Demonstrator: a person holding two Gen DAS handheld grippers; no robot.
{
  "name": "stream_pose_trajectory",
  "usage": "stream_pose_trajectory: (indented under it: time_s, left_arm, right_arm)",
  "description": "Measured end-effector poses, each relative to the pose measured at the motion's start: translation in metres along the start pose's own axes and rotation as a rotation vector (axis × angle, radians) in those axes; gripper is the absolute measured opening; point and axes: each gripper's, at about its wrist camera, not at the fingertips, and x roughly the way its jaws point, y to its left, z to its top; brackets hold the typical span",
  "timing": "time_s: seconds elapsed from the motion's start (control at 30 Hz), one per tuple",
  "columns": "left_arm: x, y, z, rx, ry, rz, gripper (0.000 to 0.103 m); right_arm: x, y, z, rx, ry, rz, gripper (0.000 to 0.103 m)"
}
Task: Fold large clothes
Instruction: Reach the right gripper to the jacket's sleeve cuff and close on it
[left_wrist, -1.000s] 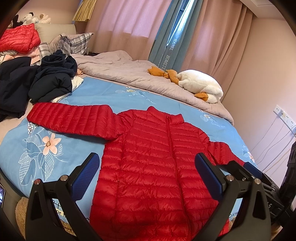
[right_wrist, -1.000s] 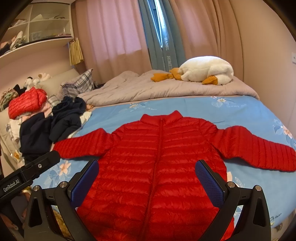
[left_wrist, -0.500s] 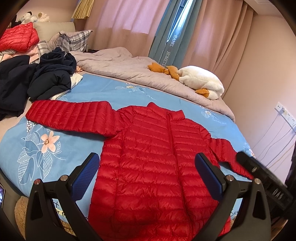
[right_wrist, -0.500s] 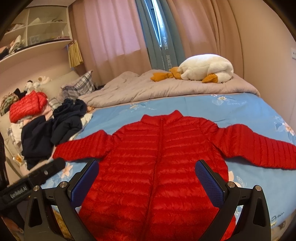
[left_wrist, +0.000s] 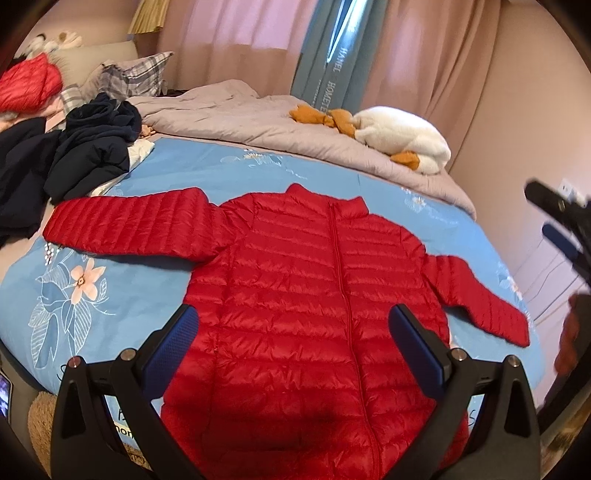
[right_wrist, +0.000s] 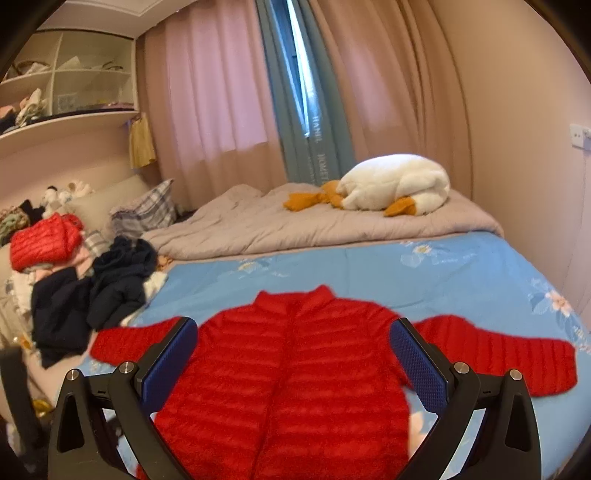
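Observation:
A red quilted puffer jacket (left_wrist: 314, 295) lies flat and zipped on the blue floral bedsheet (left_wrist: 110, 295), both sleeves spread out sideways. My left gripper (left_wrist: 295, 347) hovers open above the jacket's lower body, nothing between its blue pads. In the right wrist view the same jacket (right_wrist: 295, 387) fills the foreground, slightly blurred. My right gripper (right_wrist: 295, 358) is open too, held above the jacket's chest. At the right edge of the left wrist view the right gripper (left_wrist: 557, 229) shows as a dark blurred shape, raised above the bed.
A pile of dark navy clothes (left_wrist: 85, 151) and a folded red jacket (right_wrist: 44, 240) sit at the left. A grey duvet (left_wrist: 258, 122) and a white plush goose (right_wrist: 395, 184) lie at the back. Curtains, shelves (right_wrist: 66, 92) and a wall socket (right_wrist: 580, 134) surround the bed.
Both grippers have risen and drawn back from the jacket. The right gripper has lifted higher at the right edge of the left wrist view. The jacket has not moved.

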Motion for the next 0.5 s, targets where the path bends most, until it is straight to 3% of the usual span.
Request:
stream_pose_trajectory:
  time_s: [0.17, 0.5]
  left_arm:
    - [0.012, -0.016, 0.0, 0.02, 0.018, 0.001, 0.102]
    - [0.051, -0.048, -0.013, 0.079, 0.116, -0.002, 0.102]
  right_arm:
    - [0.013, -0.016, 0.006, -0.007, 0.0, -0.012, 0.103]
    - [0.028, -0.098, -0.01, 0.183, 0.055, -0.097, 0.103]
